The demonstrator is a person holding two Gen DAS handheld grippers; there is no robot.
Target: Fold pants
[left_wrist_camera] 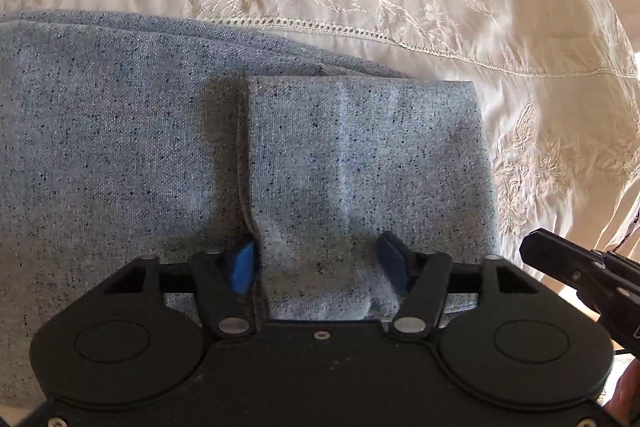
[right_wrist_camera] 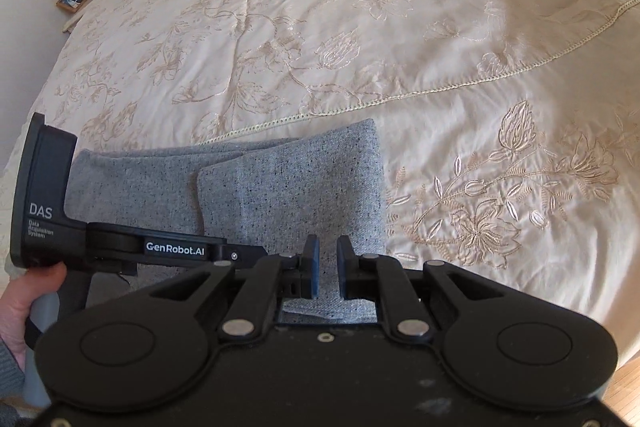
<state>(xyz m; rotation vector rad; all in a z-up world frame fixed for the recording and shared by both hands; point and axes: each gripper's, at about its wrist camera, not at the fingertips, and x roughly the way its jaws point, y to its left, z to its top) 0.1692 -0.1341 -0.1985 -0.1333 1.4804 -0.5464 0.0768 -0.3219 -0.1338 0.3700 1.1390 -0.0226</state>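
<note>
Cream embroidered bedspread (right_wrist_camera: 360, 27) underneath, grey pants (left_wrist_camera: 120, 155) lying folded near its front edge. Left gripper (left_wrist_camera: 316, 261) half open, straddling the top fold, pads not clearly pressing. Right gripper (right_wrist_camera: 328, 267) narrowly parted over the cloth's right end, grip impossible to confirm. Best now: pinch both layers squarely, lift level, keep edges aligned.

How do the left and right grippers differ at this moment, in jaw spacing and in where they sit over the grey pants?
The left gripper has its jaws well apart, straddling a broad stretch of the pants beside a stitched seam; no pad presses cloth. The right gripper has only a narrow gap, with cloth showing in it, and sits nearer the folded end by the bedspread. Whether it pinches is unclear. Both point down at the same near edge of the pants.
</note>
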